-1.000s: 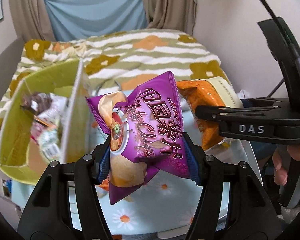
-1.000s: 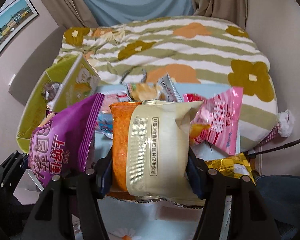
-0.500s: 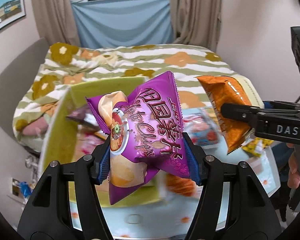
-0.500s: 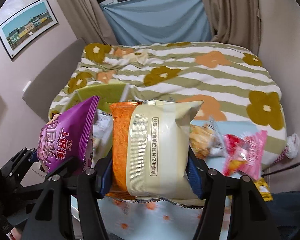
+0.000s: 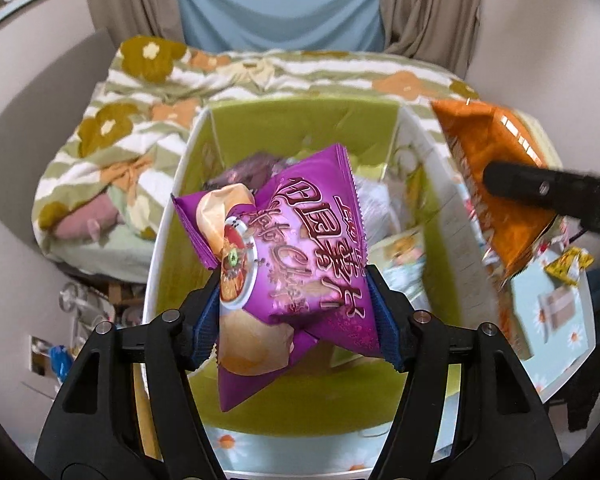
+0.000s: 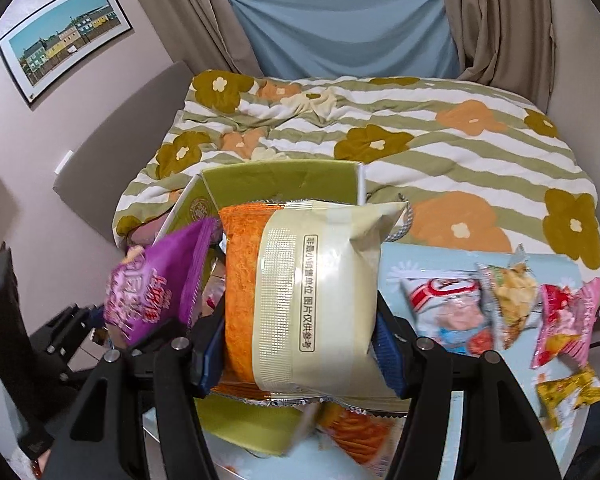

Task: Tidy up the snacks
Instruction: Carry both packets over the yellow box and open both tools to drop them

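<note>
left wrist: purple chip bag (image 5: 296, 256) pinched between left tongs (image 5: 296, 320).

A purple chip bag (image 5: 296, 264) is held tilted above the open green box (image 5: 300, 128), already part filled. An orange-and-cream bag (image 6: 304, 300) is held upright at its right edge.

I'm seeing open room in the green box's (image 5: 300, 128) near half; snack packets (image 5: 380, 200) are crowding its far end.
</note>
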A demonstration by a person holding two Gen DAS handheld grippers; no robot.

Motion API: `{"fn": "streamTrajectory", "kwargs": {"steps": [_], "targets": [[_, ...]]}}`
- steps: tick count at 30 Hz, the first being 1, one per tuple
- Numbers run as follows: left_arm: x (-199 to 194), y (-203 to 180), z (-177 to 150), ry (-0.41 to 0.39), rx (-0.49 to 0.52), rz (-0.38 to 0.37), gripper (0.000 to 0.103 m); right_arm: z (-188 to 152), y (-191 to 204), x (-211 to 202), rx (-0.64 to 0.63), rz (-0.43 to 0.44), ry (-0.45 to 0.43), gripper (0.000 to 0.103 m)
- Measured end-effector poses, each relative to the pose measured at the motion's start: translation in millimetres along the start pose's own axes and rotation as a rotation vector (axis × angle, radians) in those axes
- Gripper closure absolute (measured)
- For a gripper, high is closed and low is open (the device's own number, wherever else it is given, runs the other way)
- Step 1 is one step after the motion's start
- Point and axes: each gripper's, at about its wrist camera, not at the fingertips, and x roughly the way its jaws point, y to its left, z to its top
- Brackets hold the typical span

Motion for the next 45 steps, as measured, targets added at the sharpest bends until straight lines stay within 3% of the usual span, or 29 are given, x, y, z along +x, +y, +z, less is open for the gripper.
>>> {"fn": "streamTrajectory", "kwargs": {"steps": [1,2,3,4,14,25,27,30,38,45], "targets": [[4,4,-2,0.009,0.001,-0.002,0.031,0,4,5,0.009,-0.006,0.004,0.044],[9,8,-4,0.016,0.007,-0.007,0.014,1,8,8,0.015,-0.01,0.007,0.044],[9,9,-5,0.017,0.011,-0.005,0.003,1,11,11,0.022,-0.016,0.011,0.045],[9,10,-7,0.008,0.016,-0.001,0.0,0,14,14,0.029,-0.023,0.016,0.045],[10,21,-3,0.008,0.008,-0.011,0.0,4,26,31,0.028,-0.042,0.044,0.045],[21,35,20,0.024,-0.036,0.004,0.0,46,20,79,0.021,-0.031,0.065,0.043],[26,35,21,0.035,-0.036,0.006,0.0,49,16,85,0.039,-0.028,0.054,0.037],[33,35,20,0.052,-0.039,0.006,0.0,50,12,87,0.059,-0.005,0.025,0.002],[33,29,16,0.062,-0.032,0.005,0.0,40,15,78,0.025,-0.019,-0.02,0.001],[6,24,13,0.022,-0.029,0.016,0.0,34,17,58,0.025,-0.001,-0.027,0.001]]}}
